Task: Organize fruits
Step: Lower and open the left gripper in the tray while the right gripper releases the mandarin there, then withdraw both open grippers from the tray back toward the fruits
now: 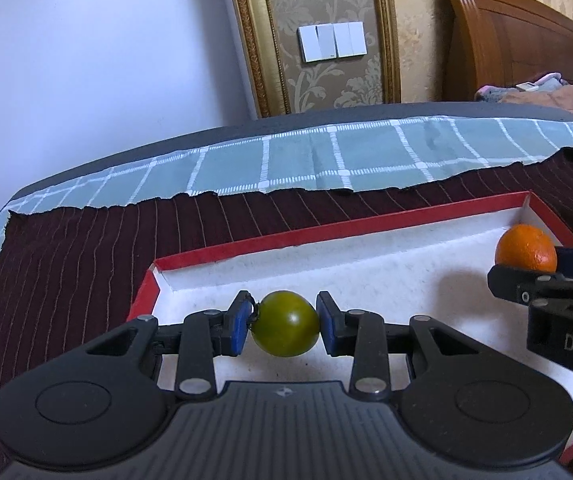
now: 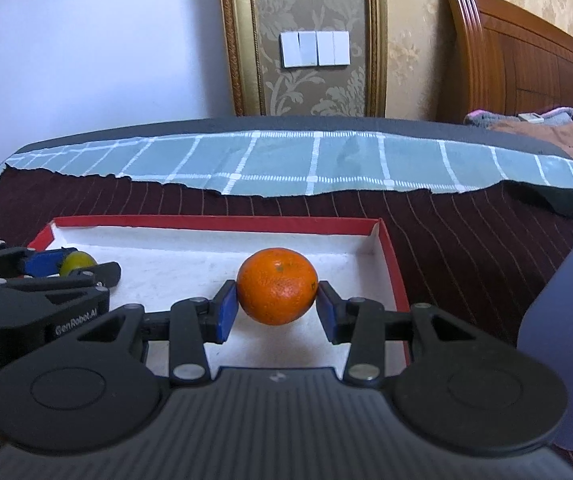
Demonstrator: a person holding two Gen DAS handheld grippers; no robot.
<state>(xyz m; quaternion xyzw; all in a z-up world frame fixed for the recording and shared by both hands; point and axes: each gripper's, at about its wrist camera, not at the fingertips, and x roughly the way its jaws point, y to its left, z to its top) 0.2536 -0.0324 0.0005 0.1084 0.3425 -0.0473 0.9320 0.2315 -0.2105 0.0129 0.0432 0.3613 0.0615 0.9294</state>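
I had the left tongs (image 1: 285, 322) clamped on a small green fruit (image 1: 286, 323), the blue pads (image 1: 239, 326) pressing it from both sides. The right tongs (image 2: 277, 312) gripped an orange (image 2: 277, 286) in the same way, pinched across its middle. Both fruits hung just ahead of their fingertips, over the white floor of a red-rimmed tray (image 2: 214, 222).

What mattered for the coming move, as I judged it, was what lay under each fruit. The green one sat over the tray's left end, close to its left corner. The orange sat over the right end, with the right wall just beside the right tongs. The two were well apart, so each hand was nearer its own end and I saw no reason to cross them. Both fruits looked round, with no long axis to line up. From these views I could not tell how far either one hung above the floor.

On the left tongs' body I read "GenRobot.AI". On the right tongs' body only the letters "DAS" showed before the edge cut them off.
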